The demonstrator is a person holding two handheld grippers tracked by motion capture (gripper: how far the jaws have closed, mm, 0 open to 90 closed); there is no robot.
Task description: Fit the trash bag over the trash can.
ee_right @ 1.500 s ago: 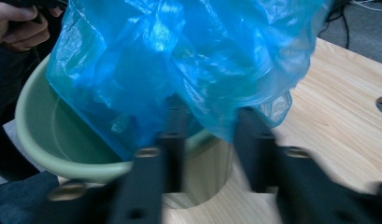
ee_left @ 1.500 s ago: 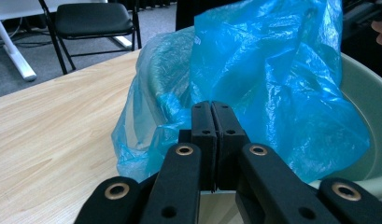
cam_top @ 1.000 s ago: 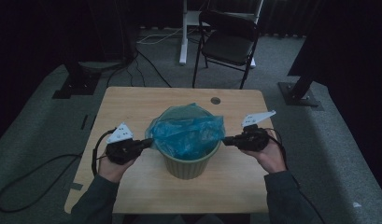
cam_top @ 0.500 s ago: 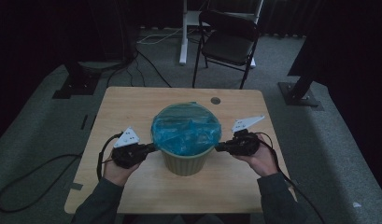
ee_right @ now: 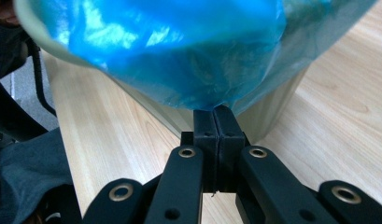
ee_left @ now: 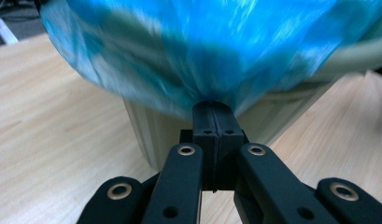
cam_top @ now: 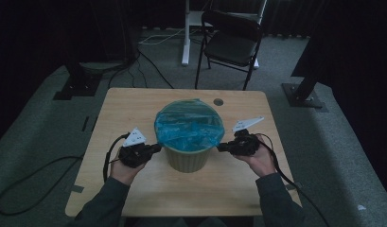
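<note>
Blue bag (cam_top: 189, 124) lines bin (cam_top: 186, 158) mid-table (cam_top: 134, 106), film folded over rim. Left gripper (cam_top: 155, 148) pinches bag's left edge (blurred up close); right gripper (cam_top: 220, 147) pinches right edge.

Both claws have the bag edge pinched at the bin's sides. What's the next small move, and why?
Probably pull both edges a bit further down the bin wall. The left claw and right claw are each shut on the blue bag, whose edge is stretched over the rim but reaches only just below it.

High view dim — gripper views brighter, blurry.
</note>
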